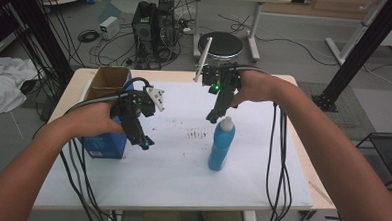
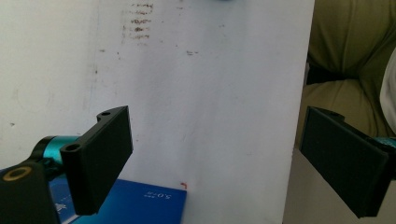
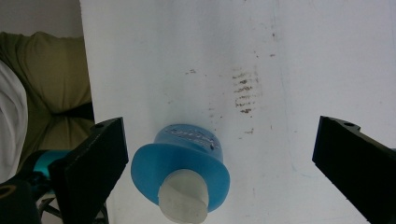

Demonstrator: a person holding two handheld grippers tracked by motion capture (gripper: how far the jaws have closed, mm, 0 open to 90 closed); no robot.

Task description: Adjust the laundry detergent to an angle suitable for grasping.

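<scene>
A blue bottle (image 1: pixel 220 150) with a white cap (image 1: pixel 226 124) stands upright on the white table (image 1: pixel 181 175), right of centre. My right gripper (image 1: pixel 213 116) hovers just above and behind the cap, pointing down, jaws wide open. In the right gripper view the bottle (image 3: pixel 180 165) is seen from above between the jaws of my right gripper (image 3: pixel 222 135), nearer the left one, untouched. My left gripper (image 1: pixel 144 142) hangs open in front of a blue box (image 1: pixel 104 142) at the table's left. In the left gripper view my left gripper (image 2: pixel 217 121) holds nothing, and the box's corner (image 2: pixel 144 203) lies below it.
Brown smudges (image 1: pixel 198 135) mark the table between the grippers. The box has an open cardboard top (image 1: pixel 109 80). Cables (image 1: pixel 279 159) trail from both grippers over the near edge. Beyond the far edge are a round stool (image 1: pixel 221 44) and computer gear (image 1: pixel 155 28) on the floor.
</scene>
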